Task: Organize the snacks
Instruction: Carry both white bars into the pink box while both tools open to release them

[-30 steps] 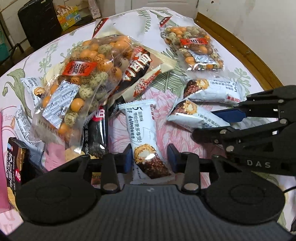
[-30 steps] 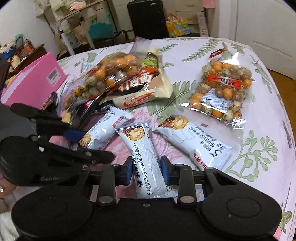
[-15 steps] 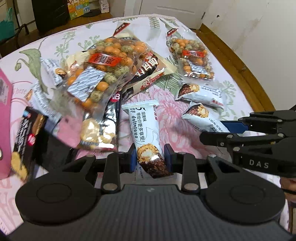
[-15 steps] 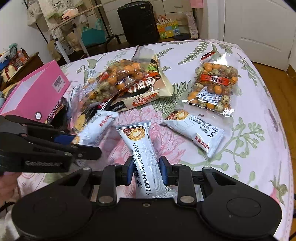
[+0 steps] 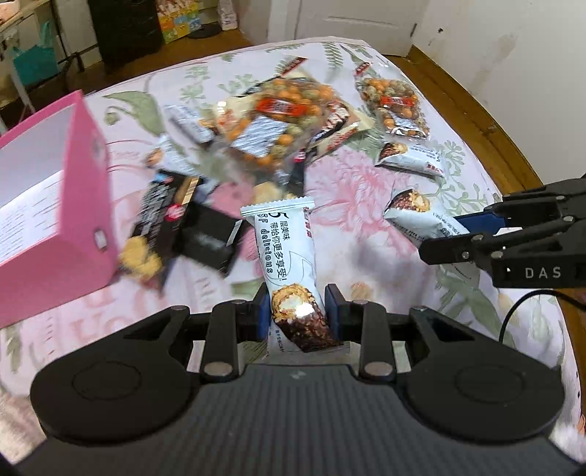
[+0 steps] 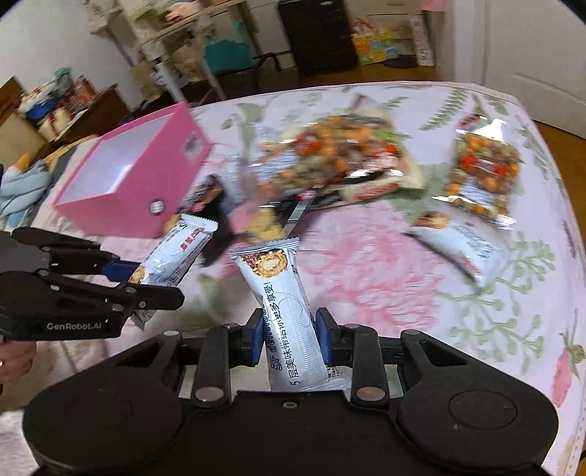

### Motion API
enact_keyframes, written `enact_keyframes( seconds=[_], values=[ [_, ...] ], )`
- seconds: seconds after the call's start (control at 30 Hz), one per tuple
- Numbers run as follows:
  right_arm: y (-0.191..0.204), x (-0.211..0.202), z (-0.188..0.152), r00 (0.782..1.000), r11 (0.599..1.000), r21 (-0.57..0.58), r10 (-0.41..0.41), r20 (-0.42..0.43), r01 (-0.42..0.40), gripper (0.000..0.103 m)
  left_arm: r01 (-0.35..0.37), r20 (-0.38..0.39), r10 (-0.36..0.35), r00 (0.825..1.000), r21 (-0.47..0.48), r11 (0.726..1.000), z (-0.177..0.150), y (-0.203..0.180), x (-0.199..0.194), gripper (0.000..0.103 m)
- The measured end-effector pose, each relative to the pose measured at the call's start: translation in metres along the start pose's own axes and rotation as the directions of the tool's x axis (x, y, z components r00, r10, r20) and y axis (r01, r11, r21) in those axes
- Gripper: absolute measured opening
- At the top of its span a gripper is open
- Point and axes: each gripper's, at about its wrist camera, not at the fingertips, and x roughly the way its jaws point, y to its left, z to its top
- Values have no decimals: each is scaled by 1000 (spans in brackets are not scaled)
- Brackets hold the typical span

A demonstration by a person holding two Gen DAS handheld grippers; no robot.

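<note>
Left gripper: held above the table, pointing forward over the spread of snacks, its blue pads pinching the chocolate-printed end of a white wafer bar that sticks out ahead clear of the cloth
Right gripper: level with the other, alongside it, clamped on the text end of a second white wafer bar, the picture end pointing away
Seen across: in the left view the right gripper's dark linkage enters from the right edge with its bar's tip showing; in the right view the left gripper appears at the left edge with its bar, a bit of hand behind it
Pink box: open-topped, pale inside, on the left part of the table, near the left gripper's side
Loose snacks: one white bar lies flat to the right; a clear bag of orange and green coated nuts lies beyond it; a bigger, blurred nut bag rests on a heap of wrappers mid-table; dark packets lie just beside the box
Surface: tablecloth, white with pink flowers and green leaves
Room: wooden floor, white door, black suitcase, cluttered shelves behind
</note>
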Motion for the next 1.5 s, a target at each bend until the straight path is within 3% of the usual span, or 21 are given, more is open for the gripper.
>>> enact_keyframes(
  seconds=[0.37,0.5,0.63,0.77,0.87,0.97,1.07,1.23,1.37,1.5],
  values=[
    [98,-5,43,994,974,-202,94,-62,-105,35,-53,21,54,998,-50,997,-24,62,-71,29],
    [128,0,73,991,950,-283,130,-29,-133,35,-72,71,79,994,-92,993,-21,94,-92,29],
    [147,12,111,975,932,-295,221,8,-209,35,-107,138,128,982,-155,982,-10,129,-105,29],
    [169,39,144,966,920,-305,258,3,-245,35,-150,196,192,962,-207,967,6,164,-108,29],
    [189,64,164,971,907,-357,241,4,-223,35,-180,201,231,952,-245,953,20,191,-98,29],
    [209,91,184,979,886,-423,205,-8,-189,34,-202,172,262,950,-300,932,33,224,-78,29],
    [224,126,208,987,865,-477,157,-39,-156,34,-176,138,246,959,-389,904,44,256,-53,29],
    [241,183,230,997,789,-610,48,-68,-79,34,-142,49,202,978,-547,825,47,300,-5,29],
    [241,211,238,995,752,-654,17,-103,-81,34,-107,4,141,990,-631,768,43,322,27,29],
    [247,232,231,992,684,-727,-40,-117,-58,34,-57,-8,72,997,-697,715,47,334,48,30]
  ],
)
